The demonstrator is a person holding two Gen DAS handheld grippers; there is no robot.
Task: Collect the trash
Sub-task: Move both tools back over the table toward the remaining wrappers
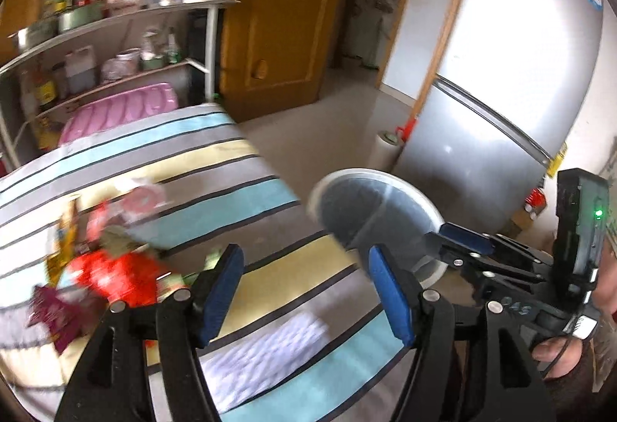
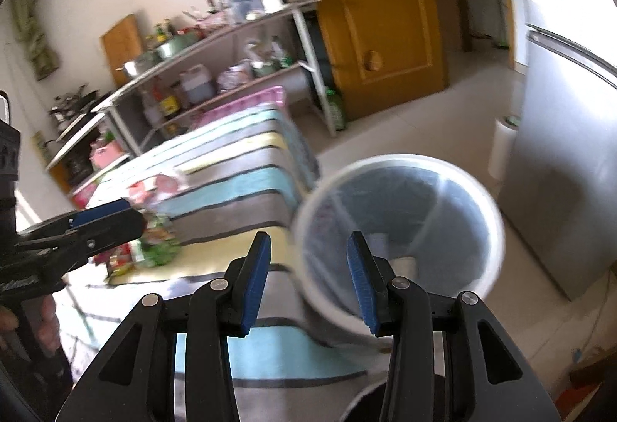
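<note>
Striped cloth [image 1: 239, 167] teal, grey, yellow; bin [image 2: 482, 190] white.

A lived-in home, in a room used for both kitchen storage and daily living. At upper left a metal shelf rack [image 1: 115, 36] holds pots, oil bottles and jars. A silver fridge [image 1: 513, 75] fills the right, a wooden door [image 1: 285, 17] stands at top centre, a striped cloth [image 1: 216, 167] covers the surface, and the floor is tiled [image 1: 327, 136].

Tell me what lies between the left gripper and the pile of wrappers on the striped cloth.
Nothing: in the left wrist view, only bare striped cloth separates the open, empty left gripper from the wrapper pile, which sits just beyond its left finger.
</note>
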